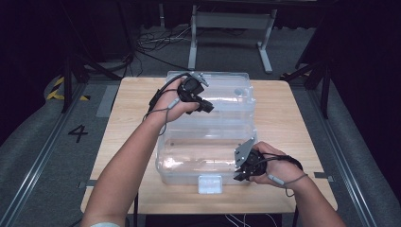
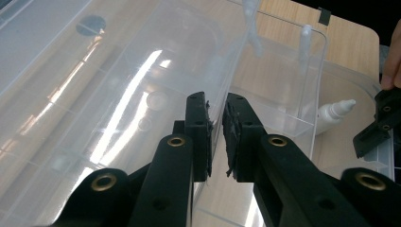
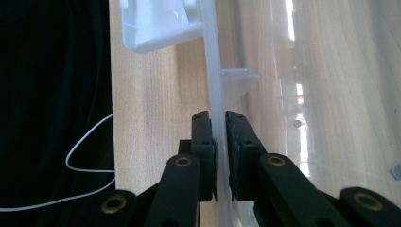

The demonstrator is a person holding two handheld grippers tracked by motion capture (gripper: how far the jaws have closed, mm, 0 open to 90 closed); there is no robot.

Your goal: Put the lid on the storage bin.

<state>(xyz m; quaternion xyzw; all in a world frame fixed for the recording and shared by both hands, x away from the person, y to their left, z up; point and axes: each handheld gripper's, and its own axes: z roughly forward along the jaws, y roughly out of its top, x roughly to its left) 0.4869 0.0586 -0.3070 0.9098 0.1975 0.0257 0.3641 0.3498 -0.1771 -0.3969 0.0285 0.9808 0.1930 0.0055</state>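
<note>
Clear plastic box, open, on table

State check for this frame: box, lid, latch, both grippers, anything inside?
Clear plastic storage box: open, on the table.
Lid: swung back behind the box.
White latch: undone, at the front wall.
Left gripper: shut on the lid's edge.
Right gripper: shut on the box's rim.
Small white dropper bottle: lying on its side.

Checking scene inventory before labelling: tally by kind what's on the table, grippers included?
Clear plastic box with open lid: 1
White latch on the box front: 1
Small white dropper bottle inside the box: 1
Black grippers: 2, left gripper shut on a clear wall of the box, right gripper shut on the box rim
Wooden table: 1
Total: 6
</note>
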